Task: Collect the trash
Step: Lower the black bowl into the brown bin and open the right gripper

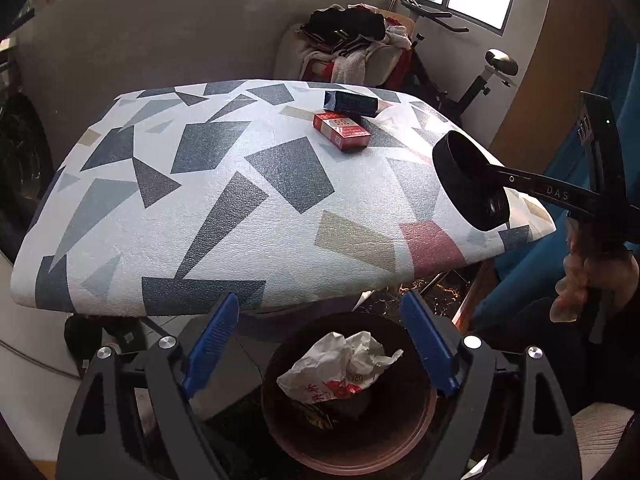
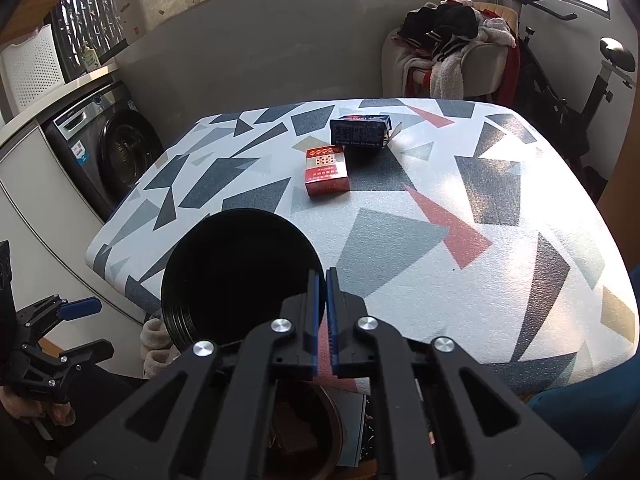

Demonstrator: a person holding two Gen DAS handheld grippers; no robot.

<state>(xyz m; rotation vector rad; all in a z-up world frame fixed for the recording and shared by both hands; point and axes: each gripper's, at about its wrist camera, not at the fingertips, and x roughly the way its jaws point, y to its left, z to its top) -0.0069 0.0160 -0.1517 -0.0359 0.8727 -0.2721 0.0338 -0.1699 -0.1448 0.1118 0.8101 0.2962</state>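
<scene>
two small boxes lie on the desk [image 2: 400,240], which wears a white cover printed with grey, blue and red shapes: a red box [image 2: 326,171] nearer the middle and a dark blue box [image 2: 361,131] just behind it, the two almost touching at a corner.

the left hand-held gripper [image 1: 323,346] hangs over a round brown bin [image 1: 348,396] on the floor beside the near edge of the desk. its blue pads [image 1: 212,346] stand wide apart with nothing between them. inside the bin lies a crumpled white wrapper [image 1: 340,366] with red print, resting on darker rubbish below.

the right hand-held gripper [image 2: 322,292] has its jaws drawn nearly together, pinching the rim of a round black lid [image 2: 240,272]. the lid is held tilted above the near left corner of the desk, its hollow side facing the right wrist camera. in the left wrist view the same lid shows at the right, clear of the bin's mouth, with the person's hand [image 1: 588,280] on the handle below it.

behind the desk stand a washing machine [image 2: 108,148], a chair heaped with clothes [image 2: 452,40] and an exercise bike [image 2: 580,92].
</scene>
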